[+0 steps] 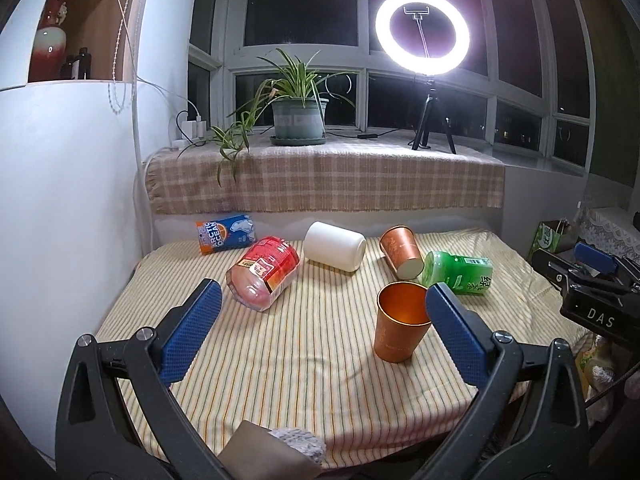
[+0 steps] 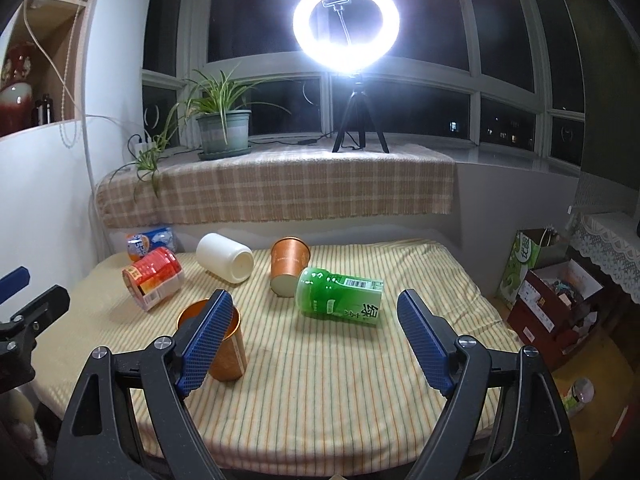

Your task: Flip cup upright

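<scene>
An orange cup (image 1: 398,326) stands upright on the striped tablecloth (image 1: 304,344); it also shows in the right wrist view (image 2: 228,348), partly behind my right gripper's left finger. Other cups lie on their sides: a second orange cup (image 1: 401,251) (image 2: 289,268), a white cup (image 1: 334,246) (image 2: 225,257), a red cup (image 1: 263,278) (image 2: 153,278), a green cup (image 1: 458,272) (image 2: 340,296) and a blue cup (image 1: 226,233) (image 2: 150,242). My left gripper (image 1: 323,298) is open and empty above the near table. My right gripper (image 2: 314,306) is open and empty, near the green cup.
A plaid-covered ledge (image 1: 324,176) with a potted plant (image 1: 298,118) and a ring light (image 1: 422,34) runs behind the table. A white wall (image 1: 68,184) is on the left. Boxes (image 2: 556,300) stand to the right of the table.
</scene>
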`<state>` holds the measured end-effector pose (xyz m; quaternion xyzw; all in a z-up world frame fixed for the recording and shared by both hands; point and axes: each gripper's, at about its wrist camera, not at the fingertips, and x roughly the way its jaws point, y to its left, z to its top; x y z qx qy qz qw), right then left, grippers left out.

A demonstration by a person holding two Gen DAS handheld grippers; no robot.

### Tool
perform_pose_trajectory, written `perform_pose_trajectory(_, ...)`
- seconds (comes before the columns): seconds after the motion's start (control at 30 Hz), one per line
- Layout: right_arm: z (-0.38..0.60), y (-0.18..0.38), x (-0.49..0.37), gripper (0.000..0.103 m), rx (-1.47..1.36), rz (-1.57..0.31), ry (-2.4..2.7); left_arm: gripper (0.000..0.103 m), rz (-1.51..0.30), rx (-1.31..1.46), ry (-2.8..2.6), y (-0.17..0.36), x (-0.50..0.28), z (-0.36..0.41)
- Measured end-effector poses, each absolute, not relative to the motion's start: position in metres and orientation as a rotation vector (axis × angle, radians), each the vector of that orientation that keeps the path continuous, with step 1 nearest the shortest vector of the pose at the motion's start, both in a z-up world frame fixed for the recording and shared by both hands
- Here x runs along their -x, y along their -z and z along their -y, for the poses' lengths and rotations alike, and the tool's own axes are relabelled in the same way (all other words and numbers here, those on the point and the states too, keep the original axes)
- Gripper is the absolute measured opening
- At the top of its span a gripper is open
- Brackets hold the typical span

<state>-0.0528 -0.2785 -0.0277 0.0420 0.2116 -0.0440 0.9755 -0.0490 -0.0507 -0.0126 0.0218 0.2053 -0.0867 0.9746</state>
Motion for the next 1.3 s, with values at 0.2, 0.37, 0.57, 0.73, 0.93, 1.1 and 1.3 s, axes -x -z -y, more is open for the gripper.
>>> perform_pose_trajectory(0.2, 0.2787, 0.0258, 0.0548, 0.084, -0.090, -0.414, 0.090, 0.103, -0.414, -0.045, 0.175, 0.0127, 0.0486, 0.0505)
perform_pose_trajectory(0.37, 0.2785, 0.0256, 0.0553, 0.084, -0.090, -0.413, 0.091, 0.103, -0.412, -0.046, 0.175, 0.0128, 0.0493, 0.0512)
perform_pose_trajectory(0.57, 0.2799, 0.0244, 0.0554, 0.084, -0.088, -0.409, 0.093, 0.103, -0.413, -0.041, 0.174, 0.0131, 0.0486, 0.0507)
perform_pose_trajectory(0.73, 0.2808, 0.0237, 0.0555, 0.084, -0.090, -0.412, 0.092, 0.103, -0.416, -0.046, 0.170, 0.0127, 0.0490, 0.0511)
perform_pose_trajectory(0.93, 0.2815, 0.0245, 0.0553, 0.084, -0.088, -0.413, 0.089, 0.103, -0.418, -0.057, 0.168, 0.0127, 0.0500, 0.0551)
perform_pose_trajectory(1.1, 0.2819, 0.0249, 0.0551, 0.084, -0.089, -0.413, 0.090, 0.103, -0.420, -0.053, 0.162, 0.0133, 0.0493, 0.0553)
perform_pose_trajectory(1.3, 0.2815, 0.0272, 0.0540, 0.084, -0.088, -0.417, 0.089, 0.103, -0.415, -0.053, 0.163, 0.0150, 0.0456, 0.0532)
